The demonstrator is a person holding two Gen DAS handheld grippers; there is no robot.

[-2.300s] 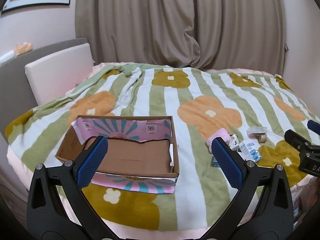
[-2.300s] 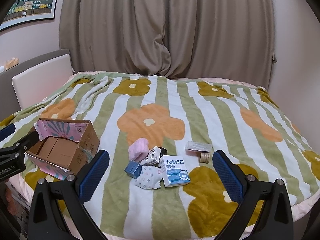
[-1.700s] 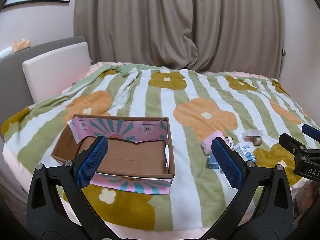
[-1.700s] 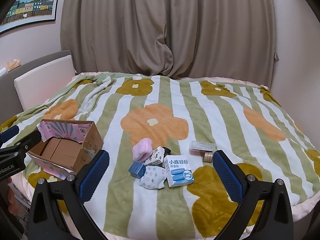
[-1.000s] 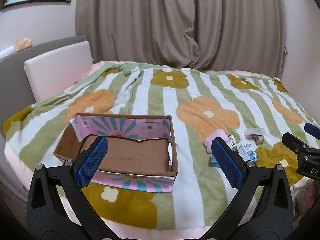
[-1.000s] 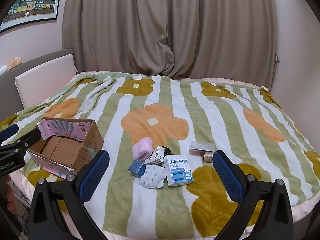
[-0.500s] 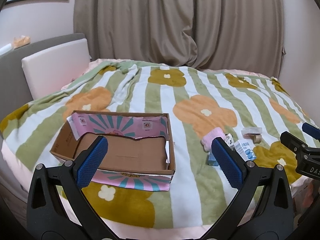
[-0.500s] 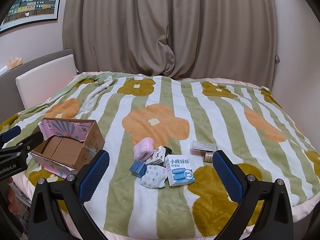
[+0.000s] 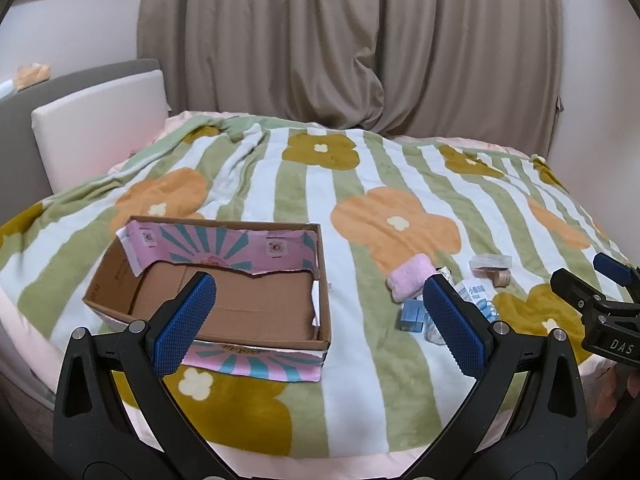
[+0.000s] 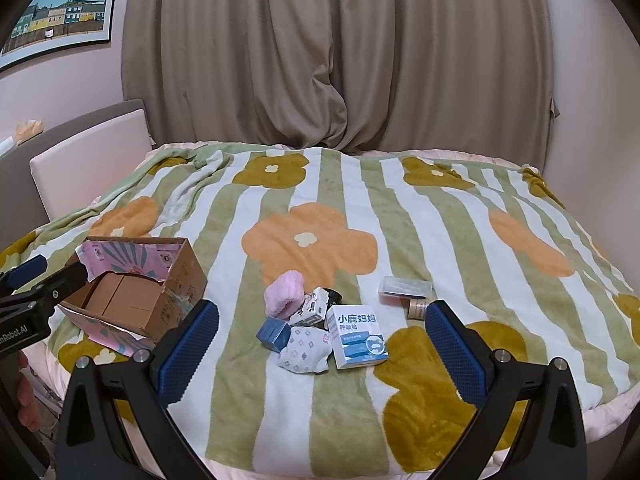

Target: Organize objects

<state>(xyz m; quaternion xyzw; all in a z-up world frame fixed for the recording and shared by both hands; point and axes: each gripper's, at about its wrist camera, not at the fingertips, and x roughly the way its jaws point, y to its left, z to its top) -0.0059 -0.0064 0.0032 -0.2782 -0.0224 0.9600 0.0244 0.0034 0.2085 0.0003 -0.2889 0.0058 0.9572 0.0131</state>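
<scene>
An open cardboard box point(image 9: 224, 304) with pink patterned flaps lies on the bed at the left; it also shows in the right wrist view point(image 10: 132, 296). A pile of small items lies to its right: a pink rolled cloth point(image 10: 283, 294), a small blue box point(image 10: 273, 333), a patterned white sock point(image 10: 306, 350), a white and blue box point(image 10: 359, 336), a clear case point(image 10: 405, 287) and a small brown roll point(image 10: 417, 308). My left gripper point(image 9: 320, 314) is open and empty above the box's near side. My right gripper point(image 10: 322, 342) is open and empty, held before the pile.
The bed carries a green-and-white striped blanket with flowers point(image 10: 312, 240). A white padded headboard point(image 9: 100, 120) stands at the left. Brown curtains point(image 10: 332, 52) hang behind. The bed's near edge point(image 9: 320, 464) is just under the left gripper.
Both views shift only slightly as the hands drift. Nothing on the bed has moved and both grippers stay open.
</scene>
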